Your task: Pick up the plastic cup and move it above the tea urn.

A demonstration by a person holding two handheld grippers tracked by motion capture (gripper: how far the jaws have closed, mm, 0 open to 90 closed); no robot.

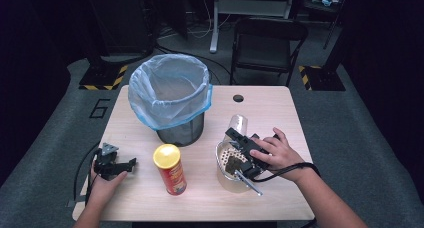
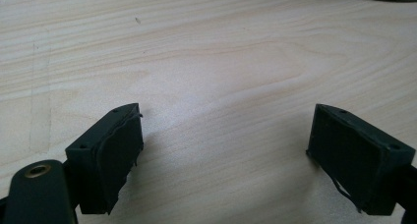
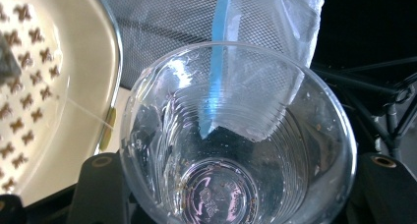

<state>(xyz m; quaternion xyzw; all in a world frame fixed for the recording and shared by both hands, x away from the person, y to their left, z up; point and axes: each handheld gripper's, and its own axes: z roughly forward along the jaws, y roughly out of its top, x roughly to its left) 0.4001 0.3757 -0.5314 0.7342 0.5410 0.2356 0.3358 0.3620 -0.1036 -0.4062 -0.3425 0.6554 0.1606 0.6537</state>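
Lab or studio recording space: dark room, grey carpet (image 1: 360, 138), hazard-striped stand bases (image 1: 102, 80) at upper left and right, folding chair (image 1: 267, 43) top center, light wood table (image 1: 280, 113).

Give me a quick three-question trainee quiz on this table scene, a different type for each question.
1. True or false: the left gripper holds the red can.
2. The right gripper grips: A) clear plastic cup B) strainer C) bin
3. Fill in: the bin's liner is ____.

Key: 1 false, its jaws are open over bare table; 2 A; 3 blue.
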